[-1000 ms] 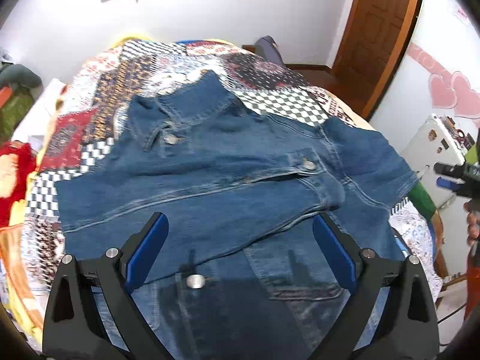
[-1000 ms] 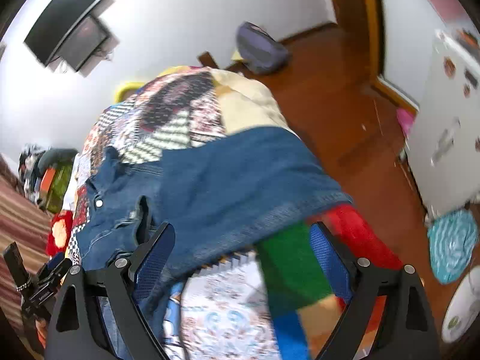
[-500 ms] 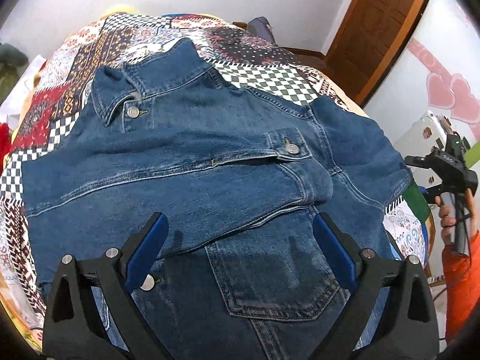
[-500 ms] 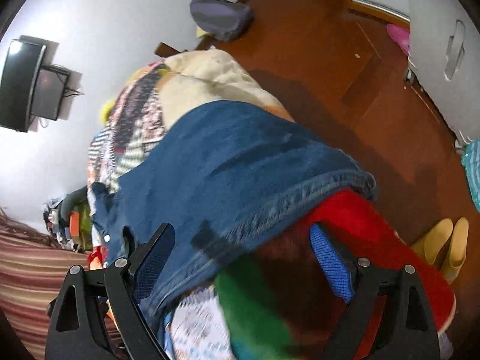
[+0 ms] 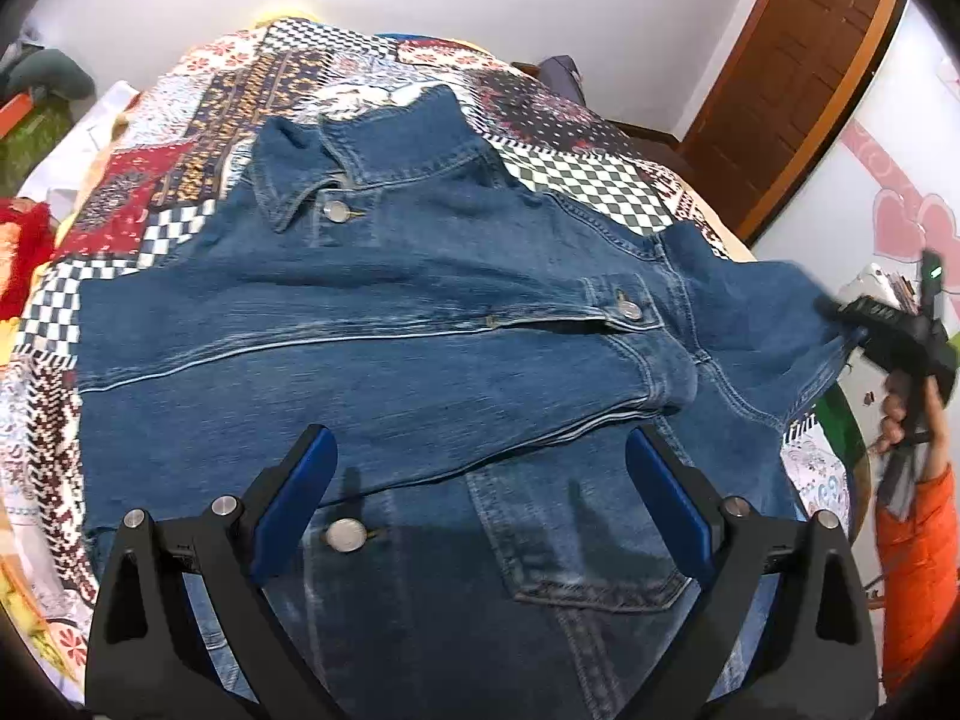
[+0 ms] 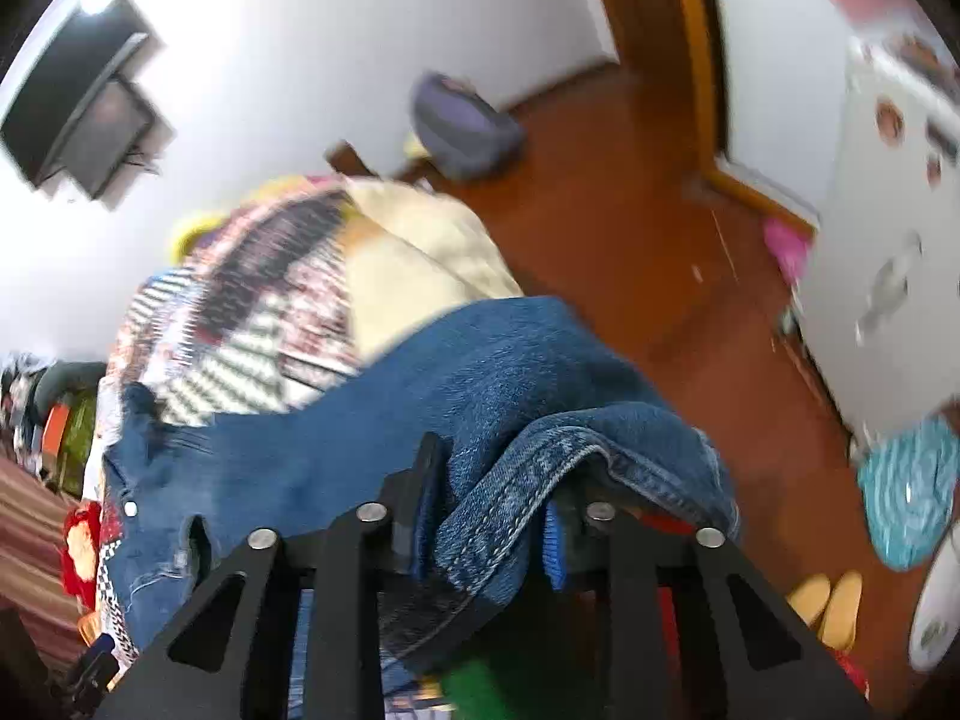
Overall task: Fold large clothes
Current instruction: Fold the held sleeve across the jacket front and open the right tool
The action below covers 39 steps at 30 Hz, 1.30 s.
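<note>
Jacket [image 6: 510,384] hem between right gripper [image 6: 489,516] pads

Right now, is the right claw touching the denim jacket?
Touching. In the right wrist view the right claw has just been closing, and its blue pads pinch a bunched fold of the denim jacket hem between them.

The jacket [image 5: 420,324] lies spread on the quilt [image 5: 180,138], collar [image 5: 300,174] away, hem edge nearest
</note>
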Motion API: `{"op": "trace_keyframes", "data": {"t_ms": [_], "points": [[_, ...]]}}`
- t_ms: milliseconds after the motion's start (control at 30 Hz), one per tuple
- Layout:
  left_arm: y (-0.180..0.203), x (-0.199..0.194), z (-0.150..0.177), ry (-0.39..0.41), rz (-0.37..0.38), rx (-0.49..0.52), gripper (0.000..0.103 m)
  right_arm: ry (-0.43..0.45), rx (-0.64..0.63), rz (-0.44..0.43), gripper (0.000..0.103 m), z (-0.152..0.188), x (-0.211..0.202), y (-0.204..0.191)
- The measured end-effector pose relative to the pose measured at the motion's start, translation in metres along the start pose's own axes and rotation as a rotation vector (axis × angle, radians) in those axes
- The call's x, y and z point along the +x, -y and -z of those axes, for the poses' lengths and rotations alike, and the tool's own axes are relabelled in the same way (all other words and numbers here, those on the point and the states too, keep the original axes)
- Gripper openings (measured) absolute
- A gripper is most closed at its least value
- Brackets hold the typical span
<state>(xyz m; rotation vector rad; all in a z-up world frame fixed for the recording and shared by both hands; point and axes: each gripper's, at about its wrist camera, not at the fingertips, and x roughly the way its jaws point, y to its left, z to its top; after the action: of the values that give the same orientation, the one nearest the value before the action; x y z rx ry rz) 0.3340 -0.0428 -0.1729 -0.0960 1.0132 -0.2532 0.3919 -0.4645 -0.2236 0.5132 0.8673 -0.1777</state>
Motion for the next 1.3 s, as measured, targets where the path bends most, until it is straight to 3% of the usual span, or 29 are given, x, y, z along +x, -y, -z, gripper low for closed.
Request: {"op": "trace_keyframes", "data": {"t_ms": [200, 333, 467, 567, 700, 800, 900, 1067, 1200, 1300], "points": [[-0.018, -0.016, 0.008, 0.038, 0.012, -0.057, 0.097, 0.138, -0.267, -0.078, 0.019, -0.006, -0.061, -0.084], [-0.029, -0.024, 0.015, 0.053, 0.007, -0.081, 0.097, 0.173, -0.371, -0.223, 0.018, -0.003, -0.089, -0.149], [-0.043, -0.039, 0.022, 0.082, 0.011, -0.105, 0.097, 0.112, -0.392, -0.366, 0.016, 0.005, -0.084, -0.213], [-0.056, -0.052, 0.029, 0.108, 0.004, -0.124, 0.098, 0.051, -0.435, -0.404, 0.016, 0.027, -0.068, -0.255], [-0.076, -0.063, 0.039, 0.123, 0.003, -0.163, 0.098, -0.130, -0.493, -0.440, 0.016, 0.076, -0.029, -0.304], [-0.091, -0.068, 0.049, 0.122, -0.015, -0.187, 0.098, -0.264, -0.539, -0.432, 0.016, 0.122, -0.003, -0.319], [-0.105, -0.074, 0.058, 0.134, -0.053, -0.222, 0.098, -0.334, -0.591, -0.403, 0.016, 0.155, 0.012, -0.323], [-0.122, -0.075, 0.068, 0.121, -0.070, -0.263, 0.098, -0.421, -0.628, -0.388, 0.016, 0.178, 0.023, -0.315], [-0.113, -0.075, 0.061, 0.114, -0.082, -0.222, 0.098, -0.416, -0.622, -0.400, 0.016, 0.172, 0.008, -0.299], [-0.097, -0.076, 0.048, 0.130, -0.082, -0.165, 0.098, -0.301, -0.670, -0.351, 0.016, 0.155, -0.017, -0.288]]}}
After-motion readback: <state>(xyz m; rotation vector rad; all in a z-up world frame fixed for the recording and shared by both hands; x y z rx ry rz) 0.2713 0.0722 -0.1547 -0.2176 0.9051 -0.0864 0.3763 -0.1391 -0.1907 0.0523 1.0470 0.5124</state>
